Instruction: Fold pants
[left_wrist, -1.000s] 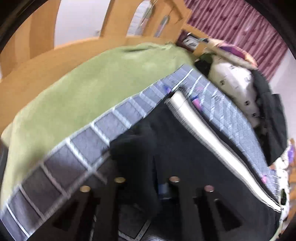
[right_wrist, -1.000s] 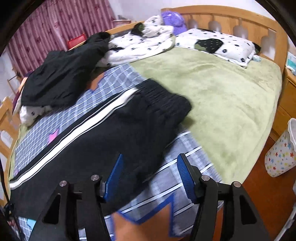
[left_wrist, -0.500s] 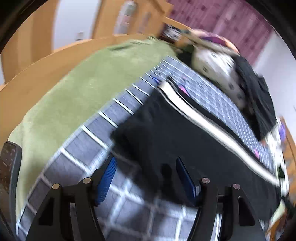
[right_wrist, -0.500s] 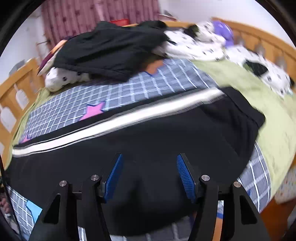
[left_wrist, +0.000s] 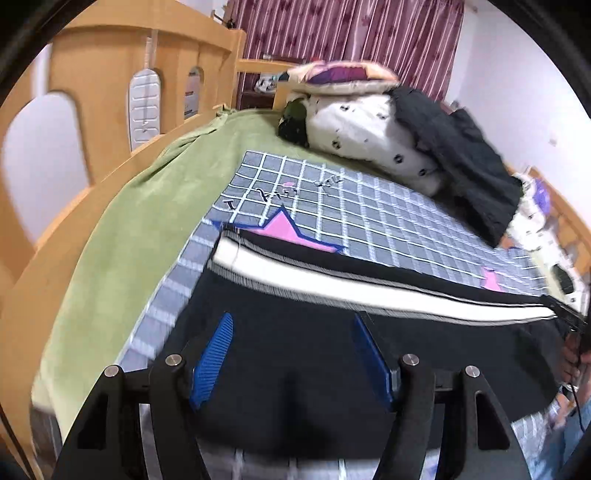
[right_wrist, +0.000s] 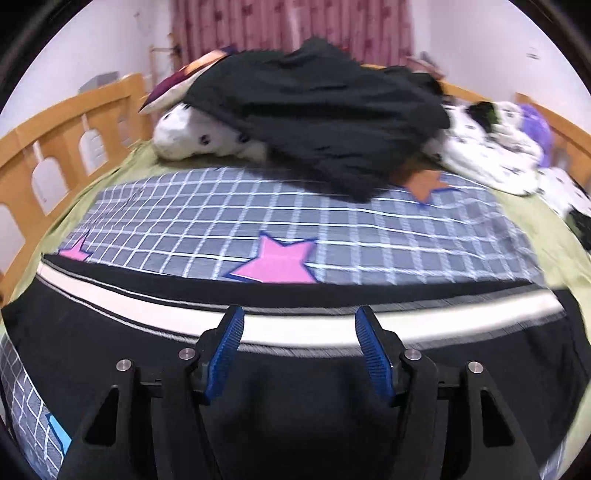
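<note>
Wooden-railed bed (left_wrist: 122, 74), grey checked star-print blanket (right_wrist: 332, 236) over green sheet (left_wrist: 140, 206); black white-striped pants (right_wrist: 280, 402) lain flat along near edge. Left gripper (left_wrist: 291, 354), right gripper (right_wrist: 299, 350) both spread wide, gripping nothing. Judged between folds; next: pinch one end, carry across

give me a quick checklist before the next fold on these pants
1. Left gripper open, nothing clamped: ok.
2. Right gripper open, nothing clamped: ok.
3. Black pants flat on the checked blanket: ok.
4. White side stripe running straight: ok.
5. Black clothes pile apart from the pants: ok.
6. Near edge of the pants lined up: cannot tell, hidden behind the grippers.
</note>
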